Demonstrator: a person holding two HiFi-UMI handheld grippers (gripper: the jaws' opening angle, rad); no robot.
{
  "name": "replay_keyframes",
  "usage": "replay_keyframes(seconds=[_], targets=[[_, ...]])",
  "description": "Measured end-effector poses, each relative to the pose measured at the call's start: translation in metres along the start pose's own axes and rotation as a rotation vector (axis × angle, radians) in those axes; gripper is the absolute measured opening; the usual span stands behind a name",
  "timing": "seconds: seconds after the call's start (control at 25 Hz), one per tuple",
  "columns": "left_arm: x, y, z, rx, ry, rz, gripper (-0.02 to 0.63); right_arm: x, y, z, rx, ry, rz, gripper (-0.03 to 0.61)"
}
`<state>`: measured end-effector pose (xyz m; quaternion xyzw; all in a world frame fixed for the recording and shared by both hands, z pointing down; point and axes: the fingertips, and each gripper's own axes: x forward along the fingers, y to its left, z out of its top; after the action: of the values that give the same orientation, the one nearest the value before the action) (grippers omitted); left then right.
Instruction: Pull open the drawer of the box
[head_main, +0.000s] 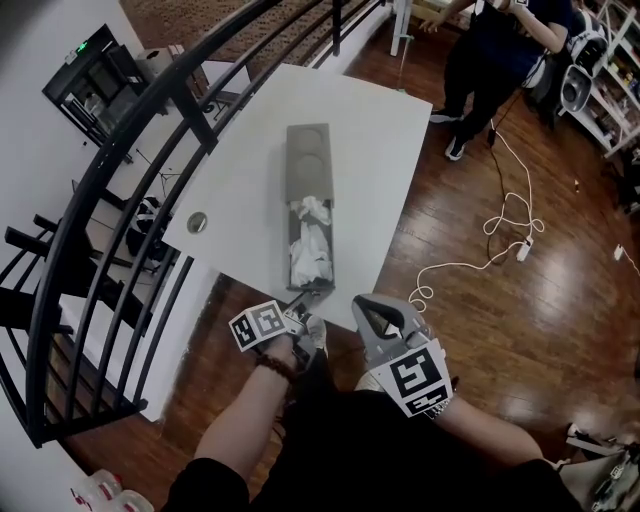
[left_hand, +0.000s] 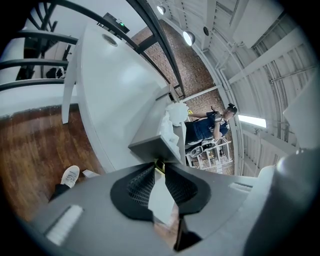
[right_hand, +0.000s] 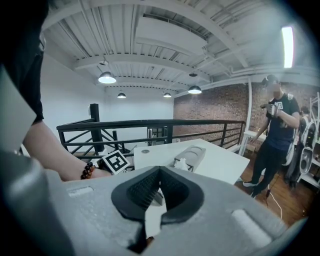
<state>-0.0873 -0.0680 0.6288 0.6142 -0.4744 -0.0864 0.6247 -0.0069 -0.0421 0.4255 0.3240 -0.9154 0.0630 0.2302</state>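
A long grey box (head_main: 309, 160) lies on the white table (head_main: 245, 170). Its drawer (head_main: 337, 255) is pulled out toward me and holds crumpled white material (head_main: 312, 240). My left gripper (head_main: 303, 297) is at the drawer's front end. In the left gripper view the jaws (left_hand: 159, 169) are shut on a small brass pull (left_hand: 159, 164) under the drawer front (left_hand: 149, 146). My right gripper (head_main: 362, 304) hovers off the table's near edge, to the right of the drawer. It is shut (right_hand: 160, 171) with nothing in it, and it looks toward the box (right_hand: 192, 156).
A black railing (head_main: 120, 170) curves along the table's left side. A round cap (head_main: 197, 223) sits in the table's left corner. A person (head_main: 495, 60) stands beyond the table at the right. A white cable (head_main: 500, 225) trails over the wood floor.
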Motion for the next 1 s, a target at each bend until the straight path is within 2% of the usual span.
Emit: replay_keyframes(seconds=[0.4,0.6,1.0], targets=[[0.003,-0.001,-0.002,-0.028,0.001,-0.019,0.08,-0.006,0.0,0.0,0.0,-0.007,0.0,-0.009],[0.001,-0.004,-0.003,-0.026,-0.004,-0.031,0.133,-0.009,0.001,0.001,-0.002,-0.016,0.001,-0.009],[-0.02,0.001,-0.014,0.017,-0.018,0.019,0.13,-0.025,0.005,0.003,-0.002,-0.054,0.006,-0.009]])
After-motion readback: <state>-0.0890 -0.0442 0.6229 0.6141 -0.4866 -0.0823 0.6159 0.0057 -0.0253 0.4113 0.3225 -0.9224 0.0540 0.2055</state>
